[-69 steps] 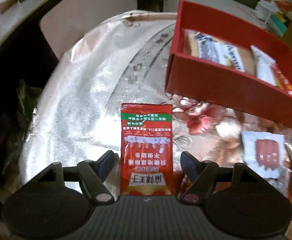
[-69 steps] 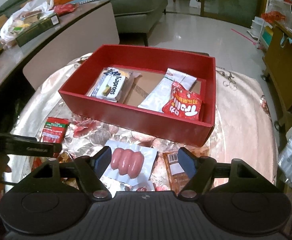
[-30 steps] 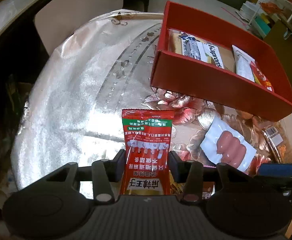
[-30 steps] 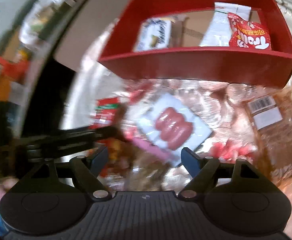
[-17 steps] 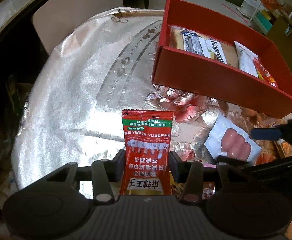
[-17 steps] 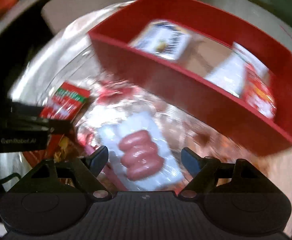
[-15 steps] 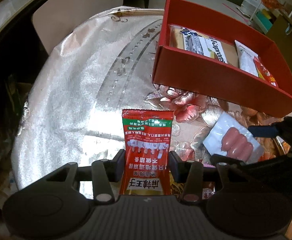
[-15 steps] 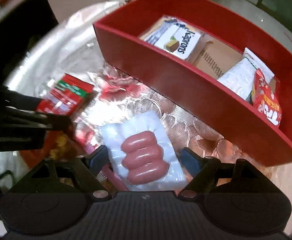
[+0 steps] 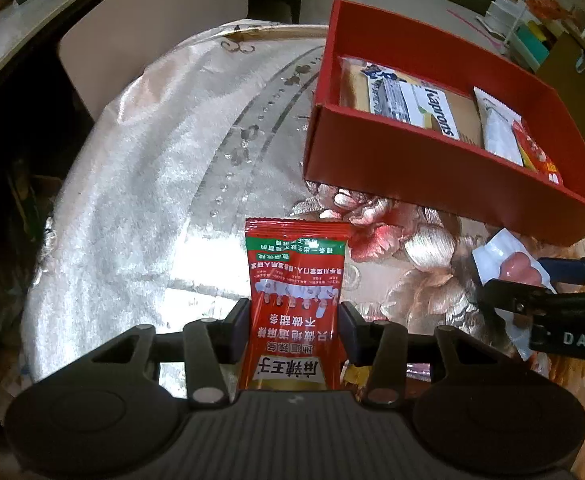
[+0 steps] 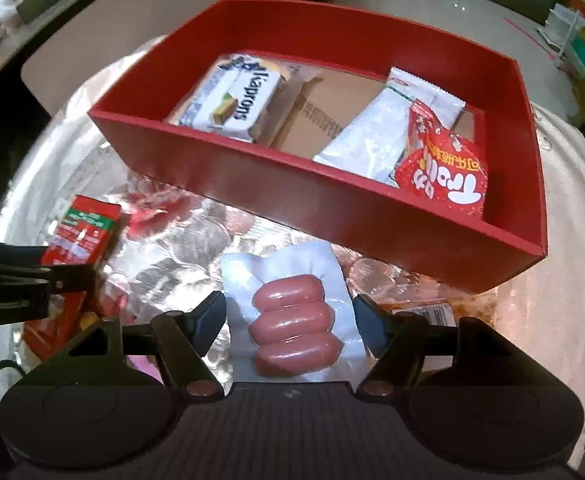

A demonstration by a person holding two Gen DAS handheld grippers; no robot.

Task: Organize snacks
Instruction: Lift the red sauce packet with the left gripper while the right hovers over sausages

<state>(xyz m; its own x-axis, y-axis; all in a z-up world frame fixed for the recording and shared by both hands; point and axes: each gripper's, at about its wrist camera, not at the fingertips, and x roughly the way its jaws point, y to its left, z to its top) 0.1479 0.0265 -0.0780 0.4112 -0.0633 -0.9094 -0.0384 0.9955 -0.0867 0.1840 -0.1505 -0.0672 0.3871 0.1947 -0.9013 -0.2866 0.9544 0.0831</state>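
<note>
My left gripper is shut on a red snack packet with green and white print, held lengthwise just above the tablecloth. The right gripper straddles a white vacuum pack of three pink sausages lying on the cloth. Its jaws are closing, with the pack between them and the pads right at its edges. The red cardboard box stands just beyond both. In the left wrist view the right gripper shows at the right over the sausage pack. In the right wrist view the left gripper shows at the left.
Inside the box lie a Kaprons wafer pack, a white sachet and a red round-printed packet. A brown packet with a barcode lies right of the sausages. The round table's silver floral cloth drops off at the left.
The right gripper swung in, squared up over the sausage pack and narrowed its jaws around it. The left gripper kept still with the red packet.
</note>
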